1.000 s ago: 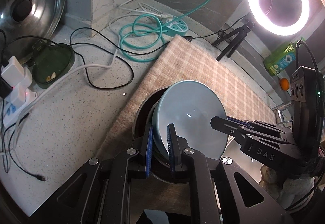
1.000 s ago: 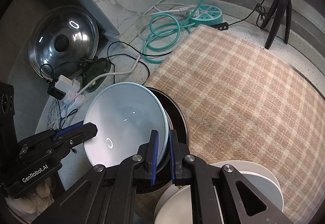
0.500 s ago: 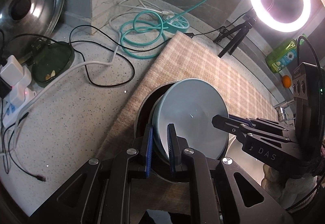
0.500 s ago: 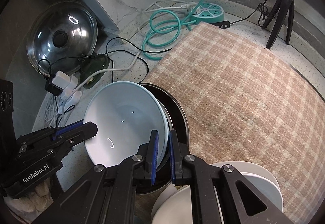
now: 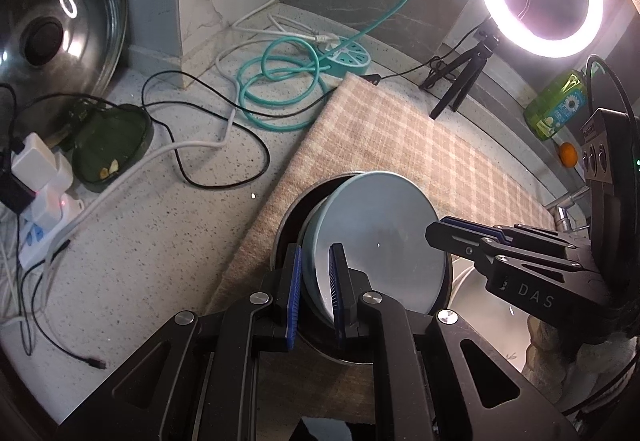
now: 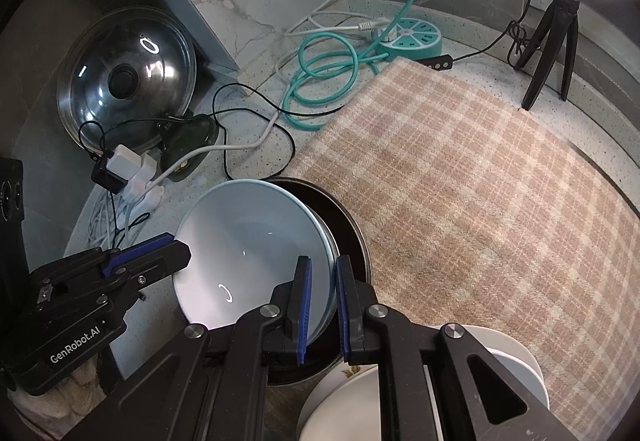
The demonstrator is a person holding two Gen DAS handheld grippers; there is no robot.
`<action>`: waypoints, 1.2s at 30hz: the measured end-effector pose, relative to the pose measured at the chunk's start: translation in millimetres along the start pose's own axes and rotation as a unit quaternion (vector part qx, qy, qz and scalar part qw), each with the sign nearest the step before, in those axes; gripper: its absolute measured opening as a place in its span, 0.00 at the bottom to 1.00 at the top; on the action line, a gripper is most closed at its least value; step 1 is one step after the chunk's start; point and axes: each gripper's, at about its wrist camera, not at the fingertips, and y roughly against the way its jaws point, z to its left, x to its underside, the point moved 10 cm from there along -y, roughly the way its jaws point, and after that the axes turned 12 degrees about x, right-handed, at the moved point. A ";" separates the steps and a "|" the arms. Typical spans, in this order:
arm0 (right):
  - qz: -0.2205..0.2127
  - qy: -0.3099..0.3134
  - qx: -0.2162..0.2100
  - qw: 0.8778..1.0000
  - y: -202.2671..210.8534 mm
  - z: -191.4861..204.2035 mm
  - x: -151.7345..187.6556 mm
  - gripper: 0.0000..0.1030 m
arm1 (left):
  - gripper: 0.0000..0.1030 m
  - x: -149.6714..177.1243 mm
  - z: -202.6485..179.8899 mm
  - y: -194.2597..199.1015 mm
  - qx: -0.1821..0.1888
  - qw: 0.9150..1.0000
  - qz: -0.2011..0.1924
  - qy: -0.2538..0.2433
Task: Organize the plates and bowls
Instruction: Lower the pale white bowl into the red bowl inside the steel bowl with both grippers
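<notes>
Both claws are clamped on the light blue bowl (image 6: 248, 253): left gripper (image 5: 316, 289) on its left rim, right gripper (image 6: 322, 305) on its right, over the dark pan (image 6: 348, 233).

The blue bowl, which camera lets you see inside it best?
The right wrist view: the blue bowl tips its pale hollow toward that camera. The left wrist view shows it more edge-on, looking flat.

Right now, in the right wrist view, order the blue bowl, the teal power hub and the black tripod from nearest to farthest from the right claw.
1. Blue bowl: its rim sits between the right claw pads.
2. Teal power hub: far up the counter, past the plaid cloth's corner.
3. Black tripod: upper right; hardly farther, too close to call.
</notes>
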 end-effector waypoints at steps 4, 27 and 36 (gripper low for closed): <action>-0.005 -0.005 0.001 1.000 3.8 -2.5 -2.4 0.12 | 0.12 -4.2 0.0 4.6 -0.008 1.000 -0.010 -0.012; -0.004 -0.091 0.001 0.996 1.0 -53.9 3.9 0.13 | 0.12 1.3 52.6 15.8 0.034 0.997 -0.033 0.065; -0.006 -0.119 -0.018 0.993 -1.7 -50.0 7.0 0.13 | 0.12 -3.6 41.2 14.2 0.074 0.995 -0.032 0.065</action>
